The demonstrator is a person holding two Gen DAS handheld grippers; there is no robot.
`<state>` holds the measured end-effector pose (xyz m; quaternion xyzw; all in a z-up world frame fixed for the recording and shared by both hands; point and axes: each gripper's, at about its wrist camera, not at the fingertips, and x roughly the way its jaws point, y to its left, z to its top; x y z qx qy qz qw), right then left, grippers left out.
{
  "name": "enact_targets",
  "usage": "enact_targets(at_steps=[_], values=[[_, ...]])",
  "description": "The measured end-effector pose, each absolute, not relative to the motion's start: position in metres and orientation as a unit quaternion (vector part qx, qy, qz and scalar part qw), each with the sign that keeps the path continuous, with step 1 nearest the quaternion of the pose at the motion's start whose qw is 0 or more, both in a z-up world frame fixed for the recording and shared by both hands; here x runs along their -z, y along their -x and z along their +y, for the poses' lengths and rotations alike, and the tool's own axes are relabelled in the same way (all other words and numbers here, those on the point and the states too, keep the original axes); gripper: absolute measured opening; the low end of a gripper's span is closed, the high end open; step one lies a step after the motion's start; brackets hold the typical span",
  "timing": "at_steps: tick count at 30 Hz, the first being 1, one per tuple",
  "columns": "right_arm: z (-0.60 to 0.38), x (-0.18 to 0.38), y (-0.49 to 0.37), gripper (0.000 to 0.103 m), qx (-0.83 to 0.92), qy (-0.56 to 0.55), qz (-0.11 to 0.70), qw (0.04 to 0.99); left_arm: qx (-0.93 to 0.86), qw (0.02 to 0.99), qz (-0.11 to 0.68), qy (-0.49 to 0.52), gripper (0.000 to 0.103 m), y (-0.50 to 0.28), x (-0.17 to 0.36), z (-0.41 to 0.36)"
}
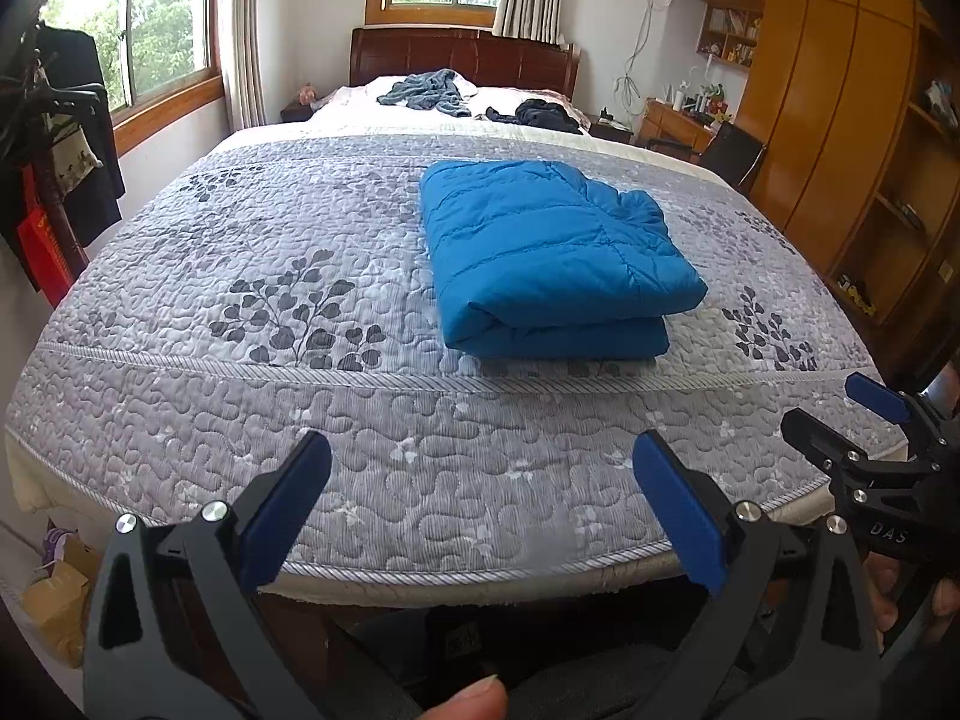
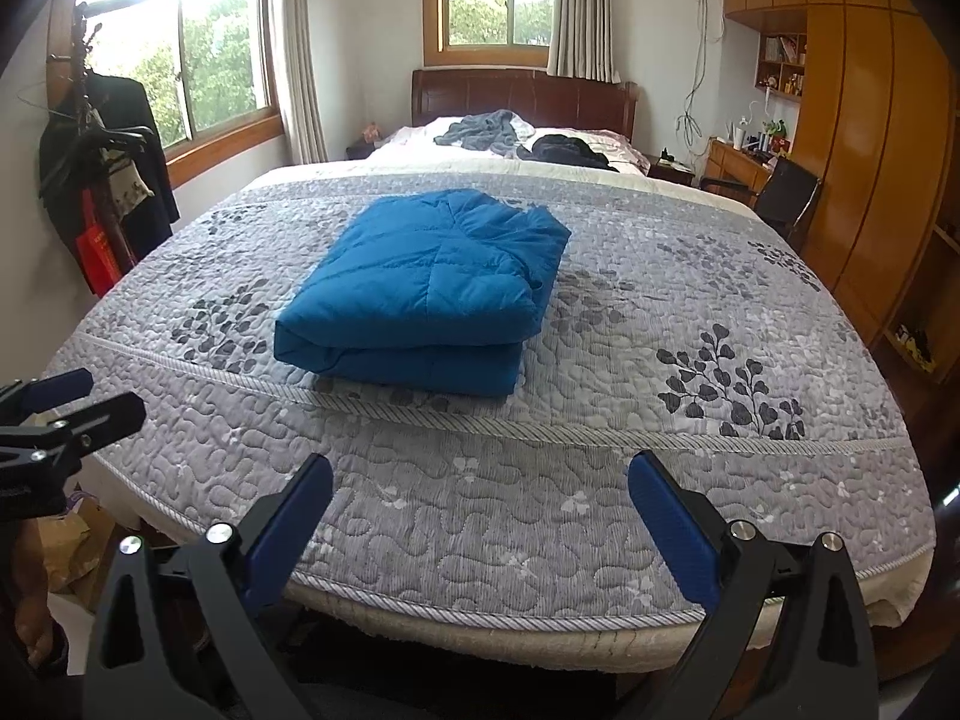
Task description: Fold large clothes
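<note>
1. The left gripper [image 1: 480, 510] fills the bottom of the left wrist view, its blue-padded fingers [image 1: 282, 516] spread wide apart with nothing between them, above the near edge of the bed.
2. The right gripper [image 2: 480, 516] sits the same way at the bottom of the right wrist view, jaws wide open and holding nothing.
3. Each gripper shows in the other's view: the right one at the right edge of the left wrist view, the left one at the left edge of the right wrist view.
4. A thumb tip [image 1: 474, 699] shows at the bottom centre of the left wrist view.
5. The grey quilted bedspread [image 1: 300, 360] with dark leaf prints covers the bed across the middle of both frames.
6. The blue padded jacket [image 2: 420, 294] lies folded into a thick rectangle on the bedspread, centre-right in the left wrist view and centre-left in the right, well apart from both grippers.
7. A grey-blue garment [image 2: 480, 129] and a dark garment [image 2: 564, 151] lie crumpled by the wooden headboard [image 2: 522, 93] at the top centre.
8. A coat rack with dark clothes [image 2: 102, 168] stands at the left edge, under a window.
</note>
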<state>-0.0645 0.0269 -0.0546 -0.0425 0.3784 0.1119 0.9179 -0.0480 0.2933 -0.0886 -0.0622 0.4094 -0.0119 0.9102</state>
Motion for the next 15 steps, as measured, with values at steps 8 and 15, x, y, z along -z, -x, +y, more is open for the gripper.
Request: enact_targets(at_steps=[8, 15], values=[[0.0242, 0.0519, 0.0636, 0.099, -0.108, 0.039, 0.374, 0.920, 0.011, 0.910, 0.409, 0.064, 0.100, 0.0469, 0.0898, 0.2955], [0.0253, 0.0492, 0.0638, 0.099, -0.111, 0.044, 0.370, 0.921, 0.013, 0.910, 0.410, 0.061, 0.100, 0.0462, 0.0893, 0.2930]])
